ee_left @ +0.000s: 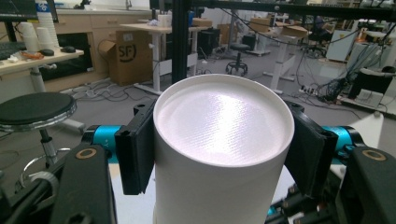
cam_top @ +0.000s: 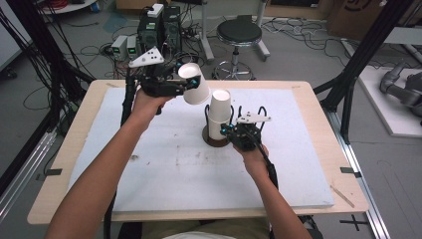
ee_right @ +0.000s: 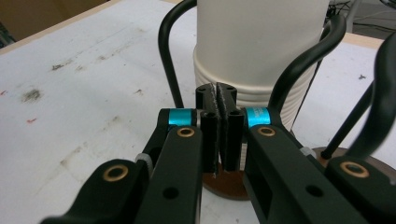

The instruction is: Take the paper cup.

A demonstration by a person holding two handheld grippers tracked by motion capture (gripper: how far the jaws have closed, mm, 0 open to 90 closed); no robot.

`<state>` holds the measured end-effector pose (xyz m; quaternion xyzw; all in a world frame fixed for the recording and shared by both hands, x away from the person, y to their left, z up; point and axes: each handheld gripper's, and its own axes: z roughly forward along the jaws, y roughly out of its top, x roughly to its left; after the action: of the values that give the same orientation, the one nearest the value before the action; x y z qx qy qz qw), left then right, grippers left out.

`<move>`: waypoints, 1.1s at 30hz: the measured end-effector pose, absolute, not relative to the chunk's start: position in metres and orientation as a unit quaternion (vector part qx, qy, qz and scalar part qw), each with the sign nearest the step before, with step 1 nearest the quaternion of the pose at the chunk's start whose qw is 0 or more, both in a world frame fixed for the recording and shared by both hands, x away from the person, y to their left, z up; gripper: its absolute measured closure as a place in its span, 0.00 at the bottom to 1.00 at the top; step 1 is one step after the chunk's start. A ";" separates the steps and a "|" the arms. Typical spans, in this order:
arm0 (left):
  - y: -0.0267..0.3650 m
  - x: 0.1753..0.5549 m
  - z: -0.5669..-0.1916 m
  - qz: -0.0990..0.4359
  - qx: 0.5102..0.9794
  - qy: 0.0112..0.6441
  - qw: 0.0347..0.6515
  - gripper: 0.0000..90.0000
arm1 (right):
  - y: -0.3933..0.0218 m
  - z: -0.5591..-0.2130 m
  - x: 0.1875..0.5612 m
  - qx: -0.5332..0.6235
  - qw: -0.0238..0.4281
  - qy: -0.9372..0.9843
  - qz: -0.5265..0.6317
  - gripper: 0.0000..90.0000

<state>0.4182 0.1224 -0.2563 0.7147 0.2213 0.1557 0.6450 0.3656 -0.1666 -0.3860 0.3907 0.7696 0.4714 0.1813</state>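
My left gripper (cam_top: 189, 81) is shut on a white paper cup (cam_top: 197, 93) and holds it in the air over the far left part of the table. The cup (ee_left: 219, 135) is tilted, its closed bottom towards the gripper's camera, and the black pads (ee_left: 135, 154) press its sides. Just to its right, a stack of upturned white cups (cam_top: 219, 112) stands on a round brown base (cam_top: 213, 142) with black wire loops. My right gripper (cam_top: 234, 130) sits low at the base's right side. Its jaws (ee_right: 219, 126) are pressed together before the stack (ee_right: 257, 46), with nothing visible between them.
A white mat (cam_top: 149, 164) covers the wooden table (cam_top: 74, 149). On the floor beyond the far edge stand a black stool (cam_top: 239, 32) and computer boxes (cam_top: 159, 27) among cables. Black frame posts (cam_top: 358, 59) rise at the table's right.
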 end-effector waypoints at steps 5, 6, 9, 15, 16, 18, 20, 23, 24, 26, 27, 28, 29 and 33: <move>0.130 0.398 -0.279 0.145 0.719 0.228 0.640 0.38 | -0.178 -0.383 0.353 0.382 0.188 0.772 0.472 0.96; 0.130 0.398 -0.279 0.145 0.719 0.228 0.640 0.38 | -0.181 -0.382 0.351 0.380 0.189 0.772 0.473 0.94; 0.132 0.388 -0.292 0.142 0.727 0.232 0.630 0.38 | -0.187 -0.381 0.348 0.375 0.189 0.774 0.474 0.90; 0.135 0.374 -0.311 0.134 0.741 0.236 0.614 0.38 | -0.202 -0.383 0.343 0.350 0.190 0.784 0.477 0.55; 0.136 0.372 -0.313 0.132 0.742 0.238 0.613 0.38 | -0.203 -0.383 0.343 0.345 0.191 0.785 0.478 0.52; 0.138 0.370 -0.318 0.129 0.746 0.240 0.608 0.38 | -0.204 -0.383 0.343 0.337 0.184 0.787 0.483 0.48; 0.139 0.368 -0.319 0.130 0.748 0.240 0.605 0.38 | -0.204 -0.383 0.343 0.333 0.183 0.788 0.485 0.46; 0.143 0.362 -0.323 0.130 0.752 0.239 0.600 0.38 | -0.199 -0.382 0.343 0.310 0.171 0.795 0.493 0.37; 0.143 0.362 -0.323 0.130 0.752 0.239 0.600 0.38 | -0.198 -0.383 0.343 0.306 0.170 0.796 0.494 0.35; 0.145 0.358 -0.325 0.130 0.751 0.239 0.601 0.38 | -0.197 -0.383 0.342 0.302 0.167 0.798 0.493 0.35; 0.146 0.356 -0.325 0.131 0.751 0.240 0.602 0.38 | -0.197 -0.384 0.342 0.298 0.166 0.801 0.493 0.34; 0.147 0.354 -0.326 0.130 0.750 0.240 0.602 0.38 | -0.196 -0.384 0.341 0.295 0.164 0.802 0.492 0.32; 0.148 0.352 -0.325 0.133 0.749 0.241 0.602 0.38 | -0.196 -0.384 0.340 0.291 0.163 0.802 0.495 0.31; 0.148 0.349 -0.325 0.132 0.751 0.239 0.602 0.38 | -0.198 -0.384 0.339 0.286 0.161 0.802 0.500 0.29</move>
<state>0.3487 0.1477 -0.3248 0.7506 0.2391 0.1324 0.6016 0.3386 -0.1982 -0.3837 0.2858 0.8018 0.4995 0.1611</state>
